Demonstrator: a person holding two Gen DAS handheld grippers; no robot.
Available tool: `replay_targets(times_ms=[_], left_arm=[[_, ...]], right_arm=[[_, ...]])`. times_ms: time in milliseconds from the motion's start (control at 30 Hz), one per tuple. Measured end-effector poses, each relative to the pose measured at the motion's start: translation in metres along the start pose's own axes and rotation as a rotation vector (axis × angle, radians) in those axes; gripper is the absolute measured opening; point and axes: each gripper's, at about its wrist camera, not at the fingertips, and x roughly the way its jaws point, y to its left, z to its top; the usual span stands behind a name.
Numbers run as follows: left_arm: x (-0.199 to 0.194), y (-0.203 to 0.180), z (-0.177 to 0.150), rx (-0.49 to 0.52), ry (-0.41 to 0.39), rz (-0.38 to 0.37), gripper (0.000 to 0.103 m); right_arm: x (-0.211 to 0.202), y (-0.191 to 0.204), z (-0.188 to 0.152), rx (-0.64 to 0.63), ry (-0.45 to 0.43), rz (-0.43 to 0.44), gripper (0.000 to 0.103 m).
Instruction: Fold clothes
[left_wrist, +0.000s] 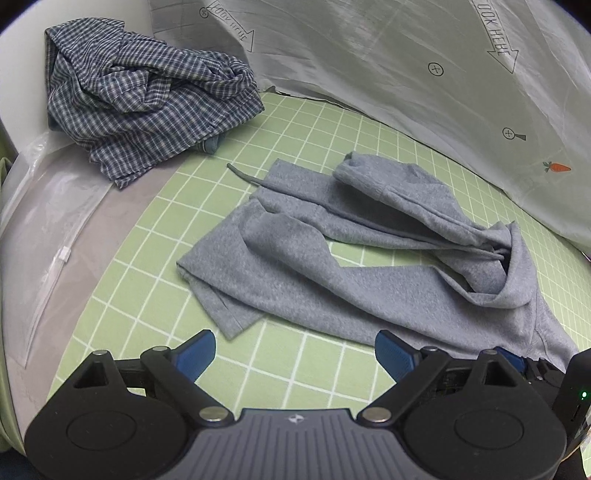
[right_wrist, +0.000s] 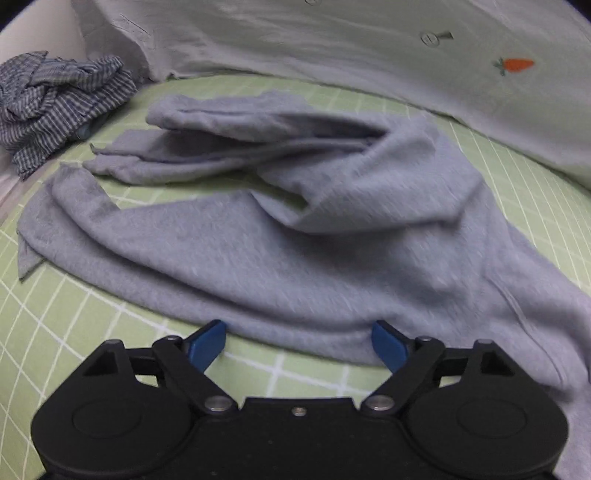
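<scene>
Folding barely under way, both grippers empty.

Left gripper (left_wrist: 295, 349) spread wide over bare green grid mat (left_wrist: 147, 236), nothing between the pads; right gripper (right_wrist: 298, 341) likewise wide apart, hovering at the near hem of the grey sweatpants (right_wrist: 280, 254) without pinching it. From there toward 12 o'clock: sweatpants lying loose and rumpled on the mat, legs splayed toward 10 o'clock, waist bunched into a raised hump at 1 o'clock, drawstring trailing. Judged unfolded, smoothing and every fold left to do. Farther out at 10 o'clock, checked shirt (left_wrist: 147, 99) heaped, also unfolded.
</scene>
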Motion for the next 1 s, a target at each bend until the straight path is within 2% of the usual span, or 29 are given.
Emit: replay_targets(times_ms=[133,167,233,267,333,433,500,633,733,867,1000], left_arm=[[0.000,0.009,0.010,0.004,-0.015,0.002,0.093],[0.000,0.010,0.011,-0.002,-0.017,0.004,0.093],[-0.001,0.012,0.013,-0.015,-0.021,0.009,0.093],[-0.001,0.013,0.013,-0.021,-0.023,0.011,0.093],[-0.004,0.008,0.010,-0.027,-0.025,0.013,0.093],[-0.010,-0.004,0.003,-0.032,-0.032,0.019,0.093],[-0.016,-0.017,-0.001,-0.040,-0.045,0.023,0.093],[-0.025,-0.044,-0.007,-0.066,-0.073,0.028,0.093],[-0.024,-0.070,-0.011,-0.091,-0.078,0.029,0.093],[-0.013,-0.107,-0.016,-0.108,-0.068,0.025,0.093],[-0.005,-0.139,-0.019,-0.111,-0.063,0.022,0.093]], right_arm=[[0.005,-0.002,0.005,0.025,-0.005,0.028,0.088],[0.005,-0.003,0.005,0.018,-0.010,0.030,0.084],[0.001,-0.003,0.006,-0.003,-0.024,0.040,0.063],[-0.002,-0.004,0.006,-0.017,-0.031,0.045,0.039],[-0.005,-0.007,0.007,-0.041,-0.030,0.042,0.008],[-0.012,-0.021,0.008,0.003,-0.034,0.076,0.006],[-0.027,-0.037,0.011,0.055,-0.078,0.111,0.005],[-0.068,-0.069,0.019,0.068,-0.188,0.124,0.005],[-0.095,-0.111,0.023,0.099,-0.255,0.111,0.005],[-0.123,-0.186,0.021,0.171,-0.342,0.027,0.005],[-0.140,-0.285,0.020,0.287,-0.400,-0.127,0.005]])
